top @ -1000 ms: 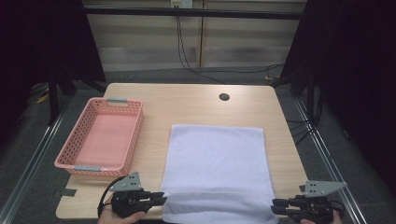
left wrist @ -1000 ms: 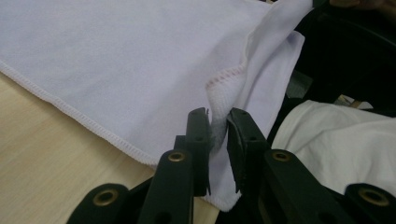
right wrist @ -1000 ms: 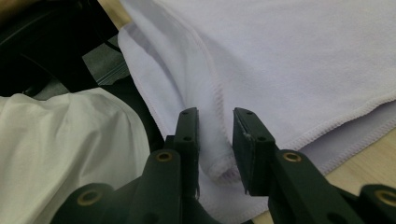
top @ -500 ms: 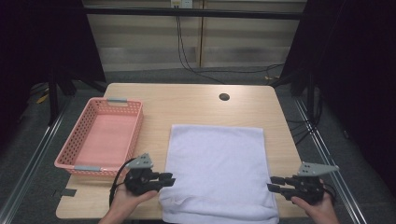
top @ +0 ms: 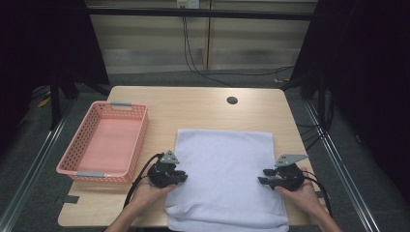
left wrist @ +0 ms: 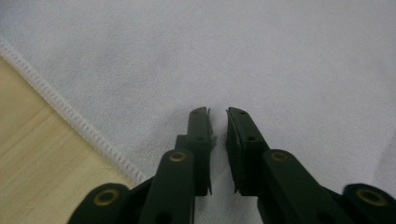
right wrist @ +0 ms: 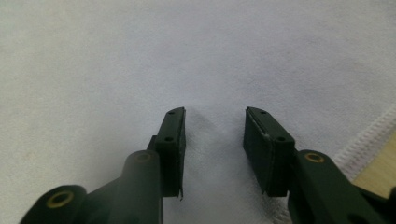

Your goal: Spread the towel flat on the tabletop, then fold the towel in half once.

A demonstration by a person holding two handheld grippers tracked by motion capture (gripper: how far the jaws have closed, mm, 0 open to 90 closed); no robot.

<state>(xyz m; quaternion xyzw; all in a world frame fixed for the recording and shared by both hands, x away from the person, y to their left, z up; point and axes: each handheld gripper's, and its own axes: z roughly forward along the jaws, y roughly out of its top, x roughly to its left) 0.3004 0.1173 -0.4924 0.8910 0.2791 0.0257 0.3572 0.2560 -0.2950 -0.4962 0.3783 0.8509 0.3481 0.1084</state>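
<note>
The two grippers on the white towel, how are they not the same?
The left gripper has its jaws nearly closed, with a thin gap; the right gripper has a clearly wider gap. The left gripper sits at the towel's left edge, the right gripper at its right edge. Both have black jaws over the towel, gripping nothing.

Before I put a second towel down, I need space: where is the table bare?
The widest bare wood is the far strip of the table, between the towel, the basket and the small round hole. The near left corner is free too. Beside the towel, the left gripper and right gripper crowd both edges.
</note>
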